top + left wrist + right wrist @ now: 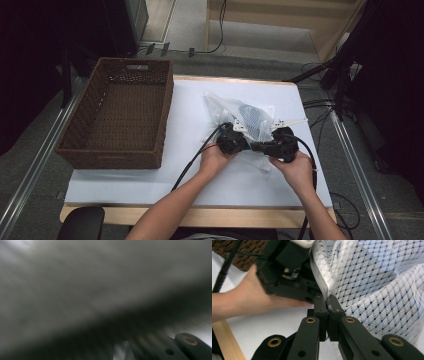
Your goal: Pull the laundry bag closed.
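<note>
A white mesh bag (250, 117) with a blue-patterned item inside lies on the white tabletop (150, 175), right of centre. Both grippers meet at its near edge. In the right gripper view my right gripper (327, 306) is shut on the bag's grey zipper strip (319, 280), with dotted white mesh (374, 277) bulging behind it. My left gripper (315, 297) presses onto the same strip just beside it, held by a hand. The left gripper view is a close grey blur with one black jaw at the bottom right. In the high view the left gripper (246, 145) and right gripper (258, 146) point toward each other.
A brown wicker basket (164, 115), with nothing inside, stands on the table's left part. Black cables trail from both grippers toward the near edge. A wooden rim (220, 215) borders the table front. Stands and cables crowd the floor at the right.
</note>
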Motion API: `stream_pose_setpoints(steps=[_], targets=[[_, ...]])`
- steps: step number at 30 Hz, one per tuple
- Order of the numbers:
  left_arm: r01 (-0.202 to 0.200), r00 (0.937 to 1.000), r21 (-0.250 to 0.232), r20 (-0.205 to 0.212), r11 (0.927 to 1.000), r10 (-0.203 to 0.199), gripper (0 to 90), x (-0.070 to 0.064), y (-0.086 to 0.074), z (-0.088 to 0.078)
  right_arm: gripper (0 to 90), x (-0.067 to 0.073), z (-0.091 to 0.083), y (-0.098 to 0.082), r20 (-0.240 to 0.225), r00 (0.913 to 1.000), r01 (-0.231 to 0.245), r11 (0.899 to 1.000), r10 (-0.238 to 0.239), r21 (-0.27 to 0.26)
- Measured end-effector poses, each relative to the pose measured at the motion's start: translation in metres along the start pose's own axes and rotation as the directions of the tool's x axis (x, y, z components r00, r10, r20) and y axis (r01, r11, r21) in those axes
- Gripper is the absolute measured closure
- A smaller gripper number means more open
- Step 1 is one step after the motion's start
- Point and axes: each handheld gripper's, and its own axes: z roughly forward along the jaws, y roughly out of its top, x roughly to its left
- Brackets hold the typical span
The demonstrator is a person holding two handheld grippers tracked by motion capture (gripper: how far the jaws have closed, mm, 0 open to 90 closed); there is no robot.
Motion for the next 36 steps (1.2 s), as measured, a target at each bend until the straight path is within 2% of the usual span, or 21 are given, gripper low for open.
stream_pose_setpoints(steps=[4,5,10,12,14,16,19,21,23,29,33,36], targets=[[0.02,0.9992,-0.029,-0.033,0.9994,-0.021,90.0,0.002,0.001,0.003,89.8,0.002,-0.003,-0.002,-0.017,0.9999,-0.002,1.0,0.002,-0.004],[0.022,0.9991,-0.025,-0.036,0.9994,-0.023,90.0,0.003,0.002,0.003,89.9,0.002,-0.003,-0.002,-0.023,0.9997,-0.001,1.0,0.001,-0.006],[0.057,0.9965,-0.068,-0.058,0.996,-0.061,90.0,0.005,0.007,0.002,90.0,0.006,-0.007,-0.003,-0.05,0.9987,0.015,1.0,-0.015,-0.017],[0.074,0.9958,-0.088,-0.047,0.9934,-0.078,90.0,0.007,0.008,0.003,90.0,0.009,-0.009,-0.003,-0.064,0.9977,0.023,0.999,-0.024,-0.024],[0.106,0.9936,-0.079,-0.03,0.9912,-0.109,90.0,0.01,0.008,0.007,90.0,0.01,-0.011,-0.003,-0.08,0.9965,0.024,0.999,-0.026,-0.029],[0.115,0.9929,-0.069,-0.024,0.991,-0.117,90.0,0.013,0.008,0.008,90.0,0.01,-0.011,-0.003,-0.089,0.9957,0.022,0.999,-0.024,-0.029],[0.122,0.9925,-0.049,-0.003,0.9913,-0.122,90.0,0.016,0.011,0.006,89.9,0.008,-0.011,-0.003,-0.08,0.9966,0.017,0.999,-0.02,-0.032],[0.107,0.9943,-0.045,0.011,0.9933,-0.106,90.0,0.014,0.011,0.002,89.9,0.007,-0.011,-0.004,-0.048,0.9987,0.017,0.999,-0.019,-0.028],[0.099,0.9947,-0.044,0.033,0.9941,-0.098,89.7,0.012,0.01,-0.007,89.8,0.004,-0.009,-0.004,-0.039,0.9991,0.013,1.0,-0.014,-0.026],[0.08,0.9963,-0.047,0.035,0.9957,-0.079,89.6,0.014,0.003,-0.035,89.7,0.001,-0.009,-0.003,-0.026,0.9996,0.005,0.999,-0.006,-0.034],[0.077,0.997,-0.04,0.014,0.9962,-0.077,89.6,0.018,-0.001,-0.053,89.7,0.002,-0.008,-0.003,-0.021,0.9998,0.006,0.999,-0.006,-0.033],[0.079,0.9967,-0.026,-0.014,0.9965,-0.08,89.2,0.025,-0.005,-0.058,89.7,0.002,-0.007,-0.002,-0.02,0.9998,0.005,1.0,-0.006,-0.03]])
